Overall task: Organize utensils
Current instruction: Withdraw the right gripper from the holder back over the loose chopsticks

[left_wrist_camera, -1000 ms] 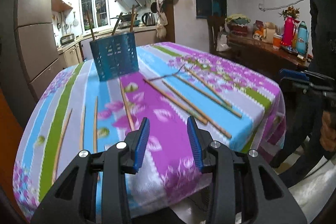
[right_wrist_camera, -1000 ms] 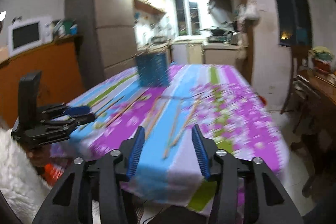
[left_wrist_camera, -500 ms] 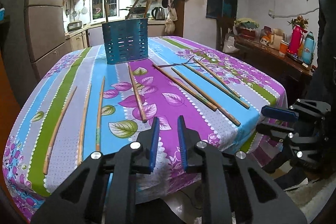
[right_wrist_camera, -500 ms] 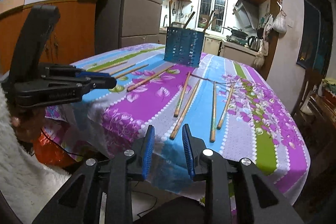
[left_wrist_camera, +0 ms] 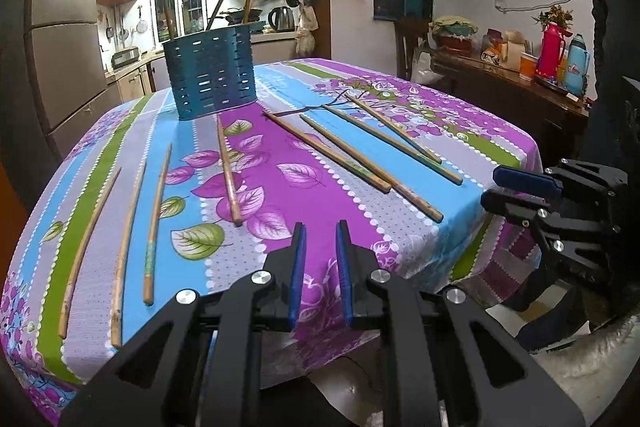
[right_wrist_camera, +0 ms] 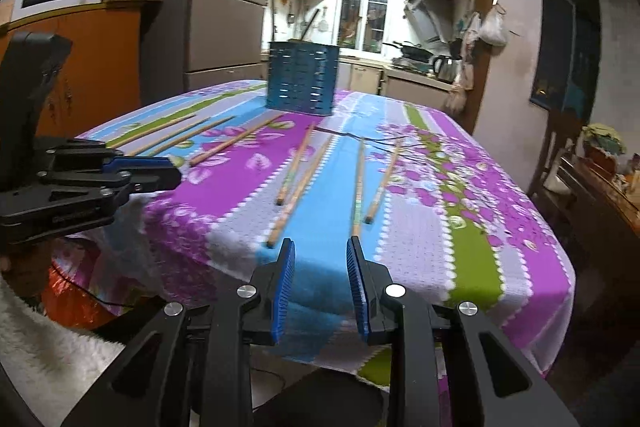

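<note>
Eight wooden chopsticks (left_wrist_camera: 228,171) lay loose on the flowered tablecloth (left_wrist_camera: 304,187), all ahead of the two claws and none touched by either. The left gripper (left_wrist_camera: 321,227) hovered over the near edge of the table with its blue pads (left_wrist_camera: 298,259) drawn to a narrow slit; its jaws had just been closing, and nothing sat between them, so it was nearly clenched on air. Straight ahead of it and slightly left lay a single chopstick, three more lay farther left in a rough row, and four lay off to its right, fanned out. Beyond them all, at the far end of the table ahead of the claw, stood the blue slotted utensil holder (left_wrist_camera: 212,75), upright, with a few sticks leaning out of its top. The right gripper (right_wrist_camera: 320,243) hung just off the near table edge, its jaws somewhat wider apart than the left's; they had just been closing too, and they were empty. Two chopstick ends (right_wrist_camera: 356,223) lay just ahead of its fingertips, one near each finger, neither between the pads. From that claw the holder stood far ahead and a little left, and the left gripper was well off to its left side.
</note>
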### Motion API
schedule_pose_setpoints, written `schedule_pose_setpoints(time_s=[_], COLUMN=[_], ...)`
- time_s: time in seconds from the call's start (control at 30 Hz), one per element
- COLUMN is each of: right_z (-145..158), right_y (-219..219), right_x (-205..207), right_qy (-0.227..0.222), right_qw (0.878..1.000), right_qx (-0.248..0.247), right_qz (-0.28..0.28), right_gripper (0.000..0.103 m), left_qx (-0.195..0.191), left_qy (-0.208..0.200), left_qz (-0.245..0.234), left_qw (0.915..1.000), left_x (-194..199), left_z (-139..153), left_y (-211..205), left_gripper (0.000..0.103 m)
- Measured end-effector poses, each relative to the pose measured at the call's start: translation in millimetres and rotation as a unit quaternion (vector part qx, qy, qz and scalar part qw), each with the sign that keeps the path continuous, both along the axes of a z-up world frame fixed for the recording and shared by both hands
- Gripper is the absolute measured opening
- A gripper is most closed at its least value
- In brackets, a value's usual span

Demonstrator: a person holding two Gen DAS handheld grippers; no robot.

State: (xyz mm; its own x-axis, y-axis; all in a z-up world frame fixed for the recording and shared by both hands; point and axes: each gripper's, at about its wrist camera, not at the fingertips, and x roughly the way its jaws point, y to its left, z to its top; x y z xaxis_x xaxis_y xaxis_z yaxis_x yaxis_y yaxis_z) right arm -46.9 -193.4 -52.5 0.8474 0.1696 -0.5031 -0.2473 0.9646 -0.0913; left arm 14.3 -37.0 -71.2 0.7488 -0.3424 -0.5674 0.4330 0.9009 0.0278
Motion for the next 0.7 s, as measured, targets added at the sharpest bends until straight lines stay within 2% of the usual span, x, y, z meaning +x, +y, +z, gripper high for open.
schedule_pose_setpoints(time_s=[0.4,0.7], right_z=[-9,-15], right_y=[-16,-25], right_x=[25,32], right_qy=[0.009,0.018], right_qw=[1.000,0.999], right_qx=[0.010,0.035], right_qz=[0.006,0.017], right_gripper=[0.023,0.023], left_qx=[-0.008,0.041], left_qy=[0.017,0.018], left_qz=[-0.006,-0.022], left_qw=[0.9998,0.9988], left_x=[17,19], left_z=[1,-11], left_y=[-28,-61], left_gripper=[0.013,0.013])
